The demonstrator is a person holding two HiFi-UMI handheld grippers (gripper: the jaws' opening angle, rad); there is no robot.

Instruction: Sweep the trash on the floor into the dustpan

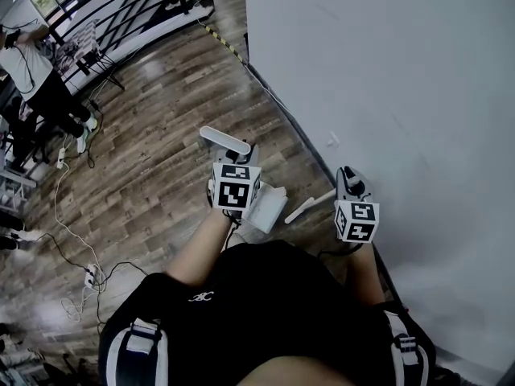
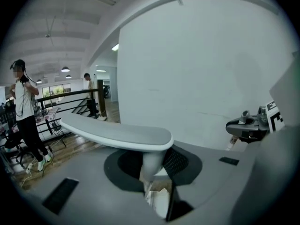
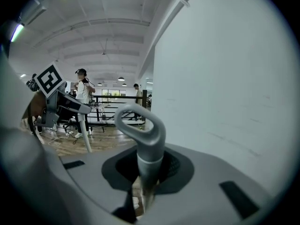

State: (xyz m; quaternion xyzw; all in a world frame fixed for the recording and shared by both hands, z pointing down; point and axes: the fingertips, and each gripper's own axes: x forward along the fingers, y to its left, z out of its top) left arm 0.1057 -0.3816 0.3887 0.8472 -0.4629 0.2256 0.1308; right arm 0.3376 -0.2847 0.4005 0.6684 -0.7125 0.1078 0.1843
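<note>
Counting: two grippers, one dustpan, one broom. Left gripper [image 1: 232, 166] clamped on the dustpan [image 1: 268, 208] stem; the pan is below it over the wood floor [image 1: 153, 135], contact unclear. Right gripper [image 1: 352, 185] clamped on the loop-ended broom [image 1: 310, 207] handle. Gripper views show two people [image 3: 83, 86] by a railing [image 3: 108, 97]; the head view shows one. White wall [image 1: 386, 95] close on the right.

White plastic dustpan [image 1: 268, 206]: the pan sits low by the wooden floor [image 1: 153, 135], near the white wall [image 1: 386, 71]. Its flat, grey-topped paddle handle [image 2: 117, 134] is upright, with the stem clamped in the left gripper [image 2: 157, 182] jaws.

Broom: the grey loop handle [image 3: 140, 125] is upright, clamped in the right gripper [image 3: 143, 182] jaws. The white shaft [image 1: 310, 208] slants toward the dustpan.
</note>
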